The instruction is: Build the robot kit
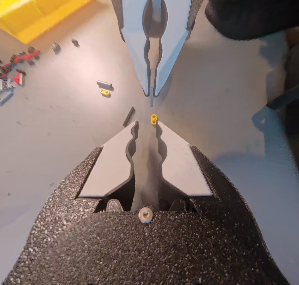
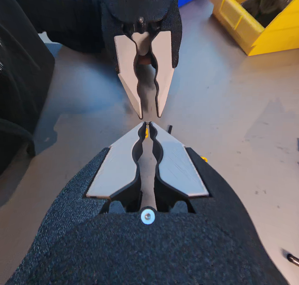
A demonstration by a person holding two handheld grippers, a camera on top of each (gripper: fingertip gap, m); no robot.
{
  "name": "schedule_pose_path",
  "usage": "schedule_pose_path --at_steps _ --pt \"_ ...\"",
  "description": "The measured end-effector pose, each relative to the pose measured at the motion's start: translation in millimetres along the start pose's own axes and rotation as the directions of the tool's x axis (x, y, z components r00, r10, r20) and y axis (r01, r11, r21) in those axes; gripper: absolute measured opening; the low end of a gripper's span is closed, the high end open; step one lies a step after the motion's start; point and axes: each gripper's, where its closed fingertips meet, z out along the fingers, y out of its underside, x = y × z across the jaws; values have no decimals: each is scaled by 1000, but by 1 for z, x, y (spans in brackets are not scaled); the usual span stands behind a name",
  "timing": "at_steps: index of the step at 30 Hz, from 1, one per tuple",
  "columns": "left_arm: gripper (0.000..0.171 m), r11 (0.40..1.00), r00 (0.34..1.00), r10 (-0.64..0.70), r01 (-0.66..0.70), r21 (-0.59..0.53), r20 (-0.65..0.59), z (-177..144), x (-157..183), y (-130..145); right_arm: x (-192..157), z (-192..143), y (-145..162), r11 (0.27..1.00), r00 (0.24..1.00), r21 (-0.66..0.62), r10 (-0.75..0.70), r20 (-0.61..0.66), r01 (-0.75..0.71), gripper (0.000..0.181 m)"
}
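Observation:
My right gripper (image 2: 147,122) is shut on a short grey pin (image 2: 147,123). In the left wrist view it comes in from the top (image 1: 151,94) with the grey pin (image 1: 151,99) sticking out past its tips. My left gripper (image 1: 147,122) is open and empty, tip to tip with the right one; it also shows in the right wrist view (image 2: 150,116). A small yellow two-hole piece (image 1: 153,119) lies on the grey table (image 1: 210,83), just ahead of the left gripper's right fingertip. It shows through the right gripper's finger gap (image 2: 146,133).
A black rod (image 1: 128,116) lies left of the tips. A second yellow piece (image 1: 105,92), a dark bar (image 1: 104,84) and red-black model parts (image 1: 19,63) lie further left. A yellow bin (image 1: 40,13) stands at the back. A person's dark clothing (image 2: 24,66) is nearby. The grippers are tip to tip, or close to it.

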Motion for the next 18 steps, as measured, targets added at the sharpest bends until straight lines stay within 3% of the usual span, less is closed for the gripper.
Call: schedule_pose_path --at_steps 4,18 --pt "17 995 1000 21 -23 -97 -17 15 7 13 -1 11 13 996 1000 -85 -2 1 2 3" --pt "6 992 1000 28 -27 -121 6 22 10 13 -2 16 23 980 1000 -200 17 -9 -19 3"
